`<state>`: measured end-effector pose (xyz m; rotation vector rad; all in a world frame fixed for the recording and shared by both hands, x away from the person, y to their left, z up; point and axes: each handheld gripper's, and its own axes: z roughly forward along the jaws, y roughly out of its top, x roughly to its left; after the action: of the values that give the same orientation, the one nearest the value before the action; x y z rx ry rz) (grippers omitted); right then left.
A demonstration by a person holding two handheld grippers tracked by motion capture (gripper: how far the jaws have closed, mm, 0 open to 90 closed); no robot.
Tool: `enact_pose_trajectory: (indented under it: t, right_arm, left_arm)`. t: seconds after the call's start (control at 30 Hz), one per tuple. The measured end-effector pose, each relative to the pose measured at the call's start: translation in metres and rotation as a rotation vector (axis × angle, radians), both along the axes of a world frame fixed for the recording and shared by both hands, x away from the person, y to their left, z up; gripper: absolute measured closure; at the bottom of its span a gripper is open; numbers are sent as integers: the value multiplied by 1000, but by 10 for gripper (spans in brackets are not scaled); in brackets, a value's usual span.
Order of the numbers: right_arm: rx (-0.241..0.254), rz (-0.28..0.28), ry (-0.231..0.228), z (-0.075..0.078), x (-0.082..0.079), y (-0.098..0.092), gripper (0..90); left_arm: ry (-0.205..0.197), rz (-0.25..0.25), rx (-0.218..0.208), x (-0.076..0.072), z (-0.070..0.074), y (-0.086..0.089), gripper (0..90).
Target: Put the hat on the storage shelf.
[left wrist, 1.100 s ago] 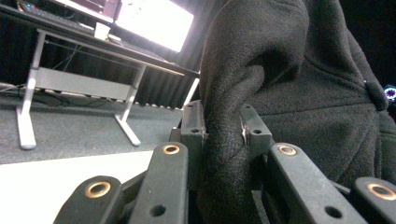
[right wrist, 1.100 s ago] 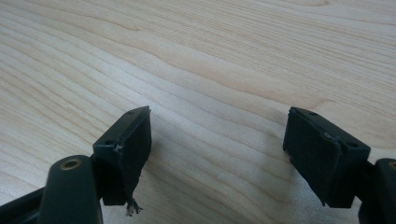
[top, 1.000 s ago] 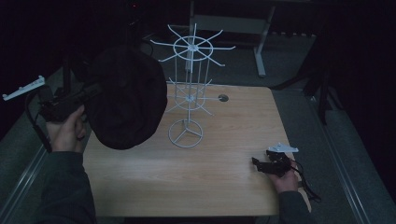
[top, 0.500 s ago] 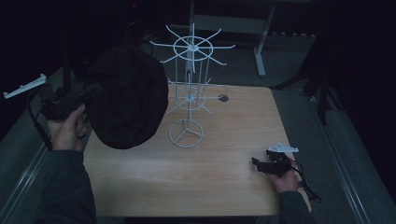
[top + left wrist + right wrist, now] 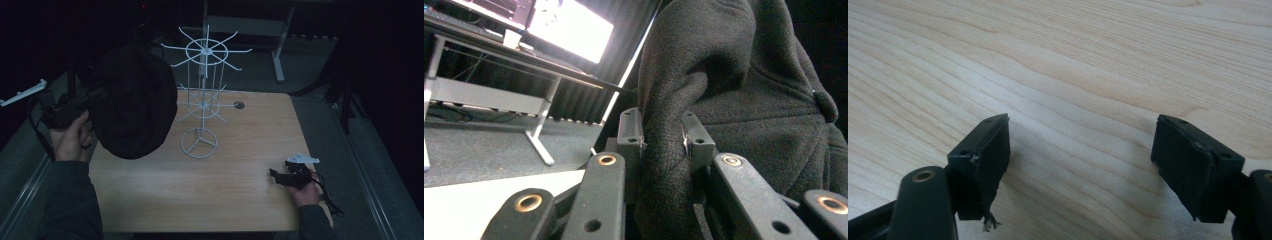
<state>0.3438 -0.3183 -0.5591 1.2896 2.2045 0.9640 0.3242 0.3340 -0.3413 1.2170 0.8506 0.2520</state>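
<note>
A black fleece hat [image 5: 132, 102] hangs in the air left of a white wire display stand [image 5: 202, 97] on the wooden table [image 5: 200, 185]. My left gripper [image 5: 97, 94], held in a hand at the left, is shut on a fold of the black fleece hat [image 5: 744, 90]; in the left gripper view the fingertips [image 5: 630, 131] pinch the thick fabric between them. My right gripper [image 5: 275, 174] rests low on the table at the front right. In the right gripper view that right gripper [image 5: 1080, 150] stands open, with bare wood between its jaws.
The stand has two tiers of radiating wire arms and a round base [image 5: 199, 142]. A cable hole [image 5: 239, 105] sits in the table behind it. A desk frame [image 5: 277, 40] stands beyond the table, and the floor drops away on both sides.
</note>
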Motion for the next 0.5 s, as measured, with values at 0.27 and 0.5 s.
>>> enact_pose_trajectory:
  t: [0.27, 0.5]
  right_arm:
    - [0, 0, 0, 0, 0, 0, 233]
    - [0, 0, 0, 0, 0, 0, 233]
  left_arm:
    - [-14, -21, -38, 6, 3, -4, 767]
    - [-18, -40, -19, 14, 8, -17, 767]
